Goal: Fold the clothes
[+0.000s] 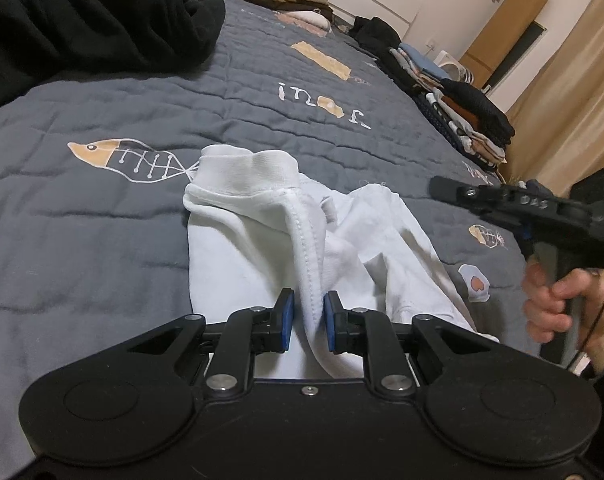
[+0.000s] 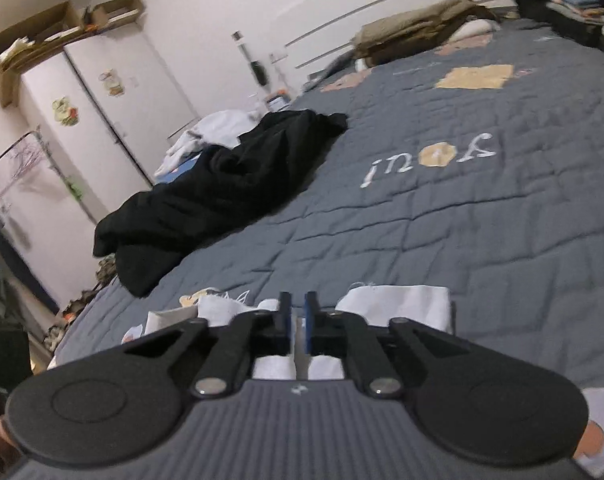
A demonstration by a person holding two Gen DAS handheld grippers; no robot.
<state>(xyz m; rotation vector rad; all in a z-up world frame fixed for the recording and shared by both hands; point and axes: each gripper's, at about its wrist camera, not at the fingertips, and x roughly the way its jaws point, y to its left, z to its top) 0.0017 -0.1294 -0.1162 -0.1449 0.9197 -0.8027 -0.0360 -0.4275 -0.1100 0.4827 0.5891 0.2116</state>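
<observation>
Left gripper [image 1: 308, 320]: blue-padded fingers [image 1: 288, 320] slightly apart, a raised seam fold of the white garment [image 1: 262, 240] pinched between them. Right gripper [image 2: 298, 320]: fingers nearly together with a thin sliver of white cloth in the narrow gap; a firm grip cannot be confirmed. In the left view the right gripper sits at far right, a hand [image 1: 549, 304] around its grip.

White garment lies crumpled on the near part of the grey quilted bedspread [image 1: 102, 220], ribbed collar toward the far side. Black garment [image 1: 82, 20] heaped at far left. Folded clothes stack [image 1: 461, 120] along the right edge. White wardrobe [image 2: 102, 128] stands beyond the bed's left side, cardboard boxes [image 2: 62, 28] on top.
</observation>
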